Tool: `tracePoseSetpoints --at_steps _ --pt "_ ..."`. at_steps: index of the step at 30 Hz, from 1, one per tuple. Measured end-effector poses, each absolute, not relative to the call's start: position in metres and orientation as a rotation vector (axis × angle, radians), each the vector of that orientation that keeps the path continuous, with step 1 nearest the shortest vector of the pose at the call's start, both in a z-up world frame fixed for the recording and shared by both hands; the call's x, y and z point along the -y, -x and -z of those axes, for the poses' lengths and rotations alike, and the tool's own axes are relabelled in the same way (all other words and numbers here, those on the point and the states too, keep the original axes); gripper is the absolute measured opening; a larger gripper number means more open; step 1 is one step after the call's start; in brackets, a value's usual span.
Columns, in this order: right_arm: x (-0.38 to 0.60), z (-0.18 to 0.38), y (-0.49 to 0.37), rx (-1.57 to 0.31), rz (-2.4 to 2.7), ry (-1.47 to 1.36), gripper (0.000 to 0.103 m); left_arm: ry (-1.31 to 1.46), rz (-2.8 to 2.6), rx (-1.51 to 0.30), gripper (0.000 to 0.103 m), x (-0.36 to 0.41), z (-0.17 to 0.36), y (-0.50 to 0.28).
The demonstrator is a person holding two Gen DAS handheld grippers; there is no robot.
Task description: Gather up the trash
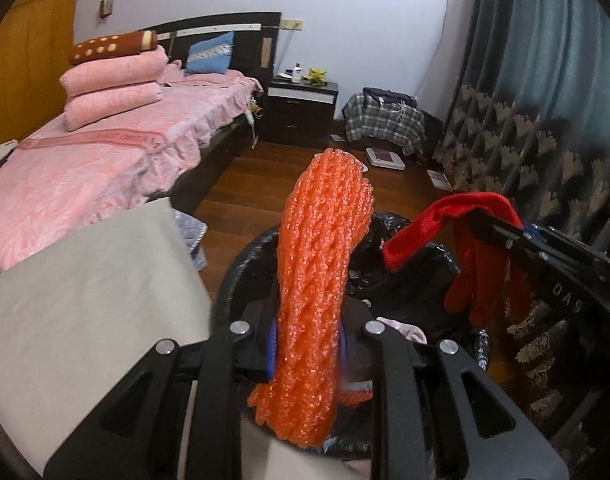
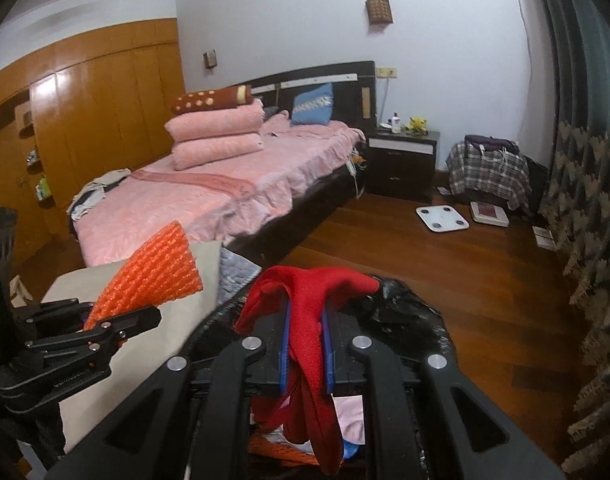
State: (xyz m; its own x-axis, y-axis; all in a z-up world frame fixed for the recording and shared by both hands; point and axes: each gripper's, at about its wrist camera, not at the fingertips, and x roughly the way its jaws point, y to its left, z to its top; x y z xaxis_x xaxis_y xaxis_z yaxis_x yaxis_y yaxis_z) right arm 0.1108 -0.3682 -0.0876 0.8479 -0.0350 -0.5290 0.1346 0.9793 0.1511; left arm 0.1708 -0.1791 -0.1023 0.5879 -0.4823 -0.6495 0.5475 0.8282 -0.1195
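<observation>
The left gripper [image 1: 307, 344] is closed on an orange foam fruit net [image 1: 321, 280], which stands up between its blue-padded jaws and flops out below them. The right gripper [image 2: 307, 344] is clamped on a red cloth glove [image 2: 309, 320], draped over the jaws with its fingers hanging down. Both grippers hover directly over the mouth of a trash bin lined with a black bag [image 1: 409, 268], the left one at the near rim, the right one coming in from the side and angled slightly down.

Inside the bin, under the right gripper, pink and orange scraps [image 2: 349, 420] already lie, so some collecting appears done. What seems left is releasing these two pieces; neither has dropped yet. Whether more trash remains elsewhere is hard to judge: a white scale [image 2: 441, 219], another flat box [image 2: 489, 213] and some papers [image 2: 544, 236] lie on the wooden floor [image 2: 445, 272] near the curtain [image 2: 585, 200], but these may not be trash.

Beside the bin stands a beige-covered surface [image 1: 89, 300], and beyond it the pink bed [image 1: 105, 160].
</observation>
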Motion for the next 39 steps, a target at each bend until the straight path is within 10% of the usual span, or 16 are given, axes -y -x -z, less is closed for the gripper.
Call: tracePoseSetpoints --at_steps 15,26,34,39 --pt "0.400 0.133 -0.131 -0.639 0.151 -0.204 0.017 -0.125 0.666 -0.794 0.031 0.219 0.132 -0.203" --pt "0.405 0.143 -0.123 -0.674 0.186 -0.180 0.068 -0.074 0.711 -0.840 0.078 0.213 0.136 -0.205" --pt "0.402 0.130 -0.109 -0.638 0.215 -0.180 0.097 -0.056 0.674 -0.800 0.086 0.191 0.120 -0.196" --pt "0.390 0.109 -0.098 -0.608 0.178 -0.181 0.097 -0.057 0.625 -0.755 0.091 0.164 0.101 -0.182"
